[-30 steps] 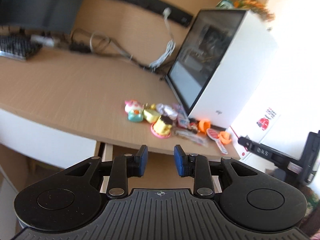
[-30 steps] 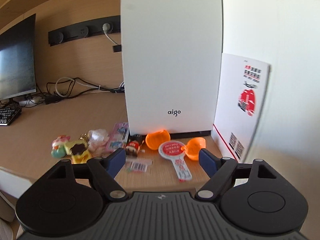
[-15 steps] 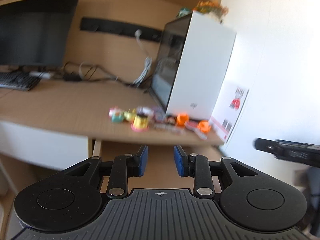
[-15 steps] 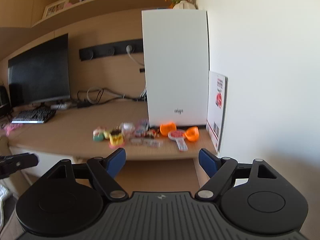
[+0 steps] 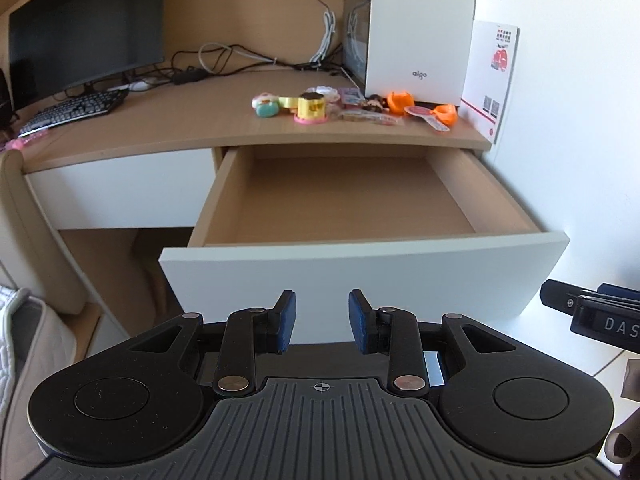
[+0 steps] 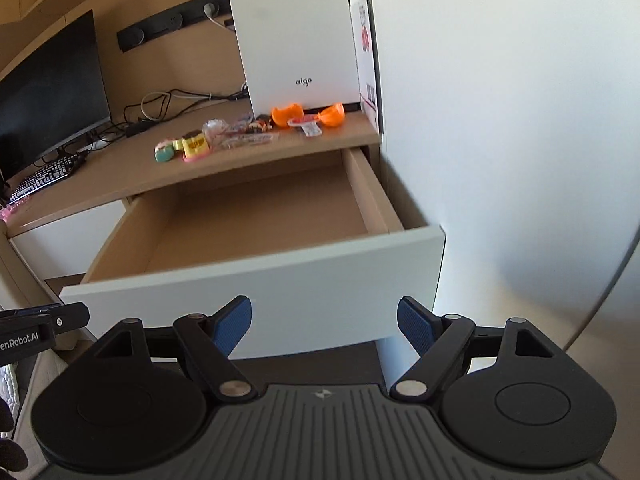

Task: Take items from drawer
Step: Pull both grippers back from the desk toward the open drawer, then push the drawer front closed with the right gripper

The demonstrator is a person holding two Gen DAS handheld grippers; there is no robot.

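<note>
From the left wrist view we see the drawer [image 5: 352,196] pulled out below the tabletop [image 5: 192,120], its wooden floor bare as far as we can see. Our left hand-held gripper [image 5: 322,322] sits in front of the drawer's white front panel, its blue pads parted by a moderate gap with nothing between them. Behind the drawer, on the tabletop, lies a row of small toys [image 5: 308,106], with two orange shell halves [image 5: 400,102] and a red-and-white paddle [image 5: 426,116] at its right end. All of these lie just in front of the white computer case [image 5: 420,28]. Far to the left of the drawer stand a keyboard [image 5: 72,110] and a dark monitor [image 5: 88,28]. A part of the right hand-held gripper [image 5: 592,318] enters at the edge, to the right of the drawer.

From the right wrist view, the drawer [image 6: 256,216] again shows a bare floor. Our right hand-held gripper [image 6: 325,322] is before the drawer's front panel, its jaws spread wide and holding nothing. The toys [image 6: 192,144] and orange shell halves [image 6: 288,116] lie on the tabletop [image 6: 120,176] beyond the drawer, in front of the computer case [image 6: 292,28].
</note>
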